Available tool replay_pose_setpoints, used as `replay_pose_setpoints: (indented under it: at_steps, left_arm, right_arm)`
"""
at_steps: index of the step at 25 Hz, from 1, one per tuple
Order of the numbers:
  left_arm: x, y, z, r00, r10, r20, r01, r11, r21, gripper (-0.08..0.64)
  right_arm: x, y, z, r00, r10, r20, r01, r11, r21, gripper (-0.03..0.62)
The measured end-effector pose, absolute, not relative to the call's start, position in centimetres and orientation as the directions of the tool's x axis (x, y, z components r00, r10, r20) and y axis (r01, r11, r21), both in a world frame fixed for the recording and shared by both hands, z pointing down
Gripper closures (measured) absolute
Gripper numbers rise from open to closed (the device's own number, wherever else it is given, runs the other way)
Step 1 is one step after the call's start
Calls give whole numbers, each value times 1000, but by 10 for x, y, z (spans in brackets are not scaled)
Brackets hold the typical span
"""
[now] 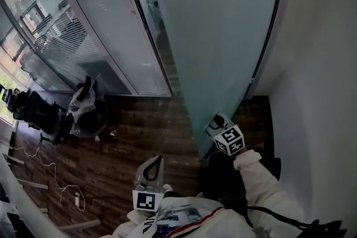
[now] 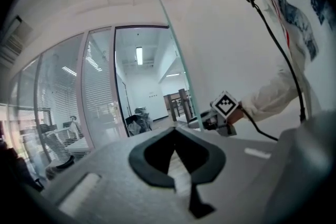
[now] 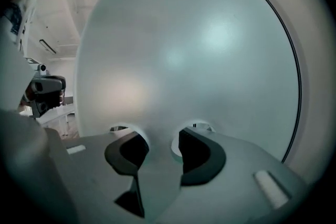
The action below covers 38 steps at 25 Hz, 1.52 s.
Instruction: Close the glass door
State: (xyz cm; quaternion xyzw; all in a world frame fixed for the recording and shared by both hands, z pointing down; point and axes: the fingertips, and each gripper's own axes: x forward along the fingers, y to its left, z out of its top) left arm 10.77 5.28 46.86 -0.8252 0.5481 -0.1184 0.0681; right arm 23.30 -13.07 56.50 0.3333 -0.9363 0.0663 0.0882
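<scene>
The frosted glass door (image 1: 223, 25) stands ajar in the middle of the head view, its free edge toward the left. My right gripper (image 1: 215, 120) is low on the door's face, just right of that edge. In the right gripper view the frosted pane (image 3: 199, 50) fills the picture, and my right gripper (image 3: 160, 136) has its jaws apart, fingertips right up at the glass, nothing clamped between them. My left gripper (image 1: 158, 159) hangs in front of my body over the wood floor, away from the door, its jaws (image 2: 176, 129) closed together and empty. From there the door's edge (image 2: 176, 55) and the right gripper (image 2: 202, 122) show.
A glass partition with blinds (image 1: 100, 36) runs along the left. A black office chair (image 1: 39, 111) and a bagged bundle (image 1: 83, 111) sit at its foot. White cables (image 1: 61, 187) trail over the dark wood floor. A white wall (image 1: 318, 64) closes in on the right, behind the door.
</scene>
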Motion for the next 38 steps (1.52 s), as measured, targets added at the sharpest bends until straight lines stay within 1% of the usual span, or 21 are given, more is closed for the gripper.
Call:
replay_pose_setpoints:
  at_steps: [4,9,16,32,38]
  left_arm:
    - [89,51,475,339,-932,128,-910,-359,-206,561]
    - [80,14,478,360,-926,114,-906,-376,-194,561]
    - [51,-25,485,374,-922,104,-906,-387,-172,561]
    - [-39,-117,496,395,-913,97,-905,-405,-131,561]
    - [-84,-144,498,387,-918,90,-909,-396,-131,561]
  right_arm:
    - [226,-130,562,-755,-623,204,-646,761,-66,430]
    - [219,-152,565,-741,-638,210,-662,746,-71,431]
    - [204,-164,574,-726,-634,266,-673,735,-82,431]
    - [157,-224,577,-642,-714,281,-757,647,-86,431]
    - [139,-252,575,-601,-753,269,-794,601,-94,431]
